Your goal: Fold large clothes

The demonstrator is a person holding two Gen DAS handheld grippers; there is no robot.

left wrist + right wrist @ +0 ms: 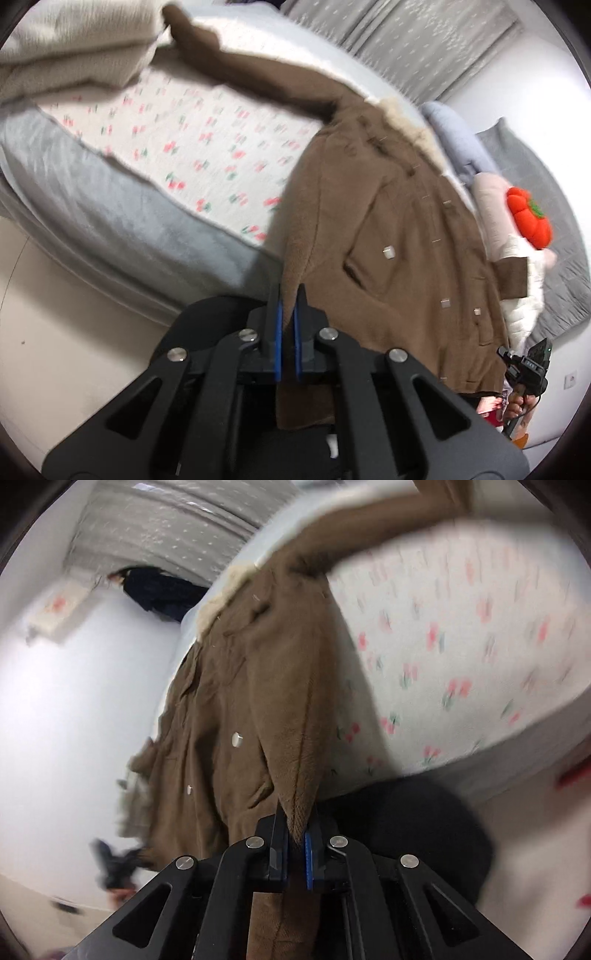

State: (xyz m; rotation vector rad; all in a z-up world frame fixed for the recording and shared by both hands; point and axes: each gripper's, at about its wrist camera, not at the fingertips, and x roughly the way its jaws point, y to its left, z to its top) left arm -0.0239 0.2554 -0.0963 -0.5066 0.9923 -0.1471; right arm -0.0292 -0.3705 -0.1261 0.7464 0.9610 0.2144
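While both claws pinch fabric, neither has any gap to spare: left claw is clamped narrow on a hem edge of the brown coat, and right claw is clamped the same way on another fold of that coat's edge, cloth bunched btwn the blue pads & hanging down past the claw body.

Coat is the landmark. It lies spread on the bed, front up w/ pale square buttons showing, cream fur collar at the far end, one sleeve stretched away across the sheet. Lower hem hangs off the bed edge toward the claws.

Under the coat & out to one side: white sheet w/ red-green flower print, grey bed cover below that. Beyond the sleeve end, a cream blanket pile. On the coat's other side, touching or just beside it: pale blue garment, pinkish item, white quilted piece w/ brown trim, and an orange pumpkin-shaped cushion sitting on that heap. Grey quilt past those. Grey curtain behind the collar end.

Right-wrist view is blurred; a dark garment shows near the collar, detail unclear.
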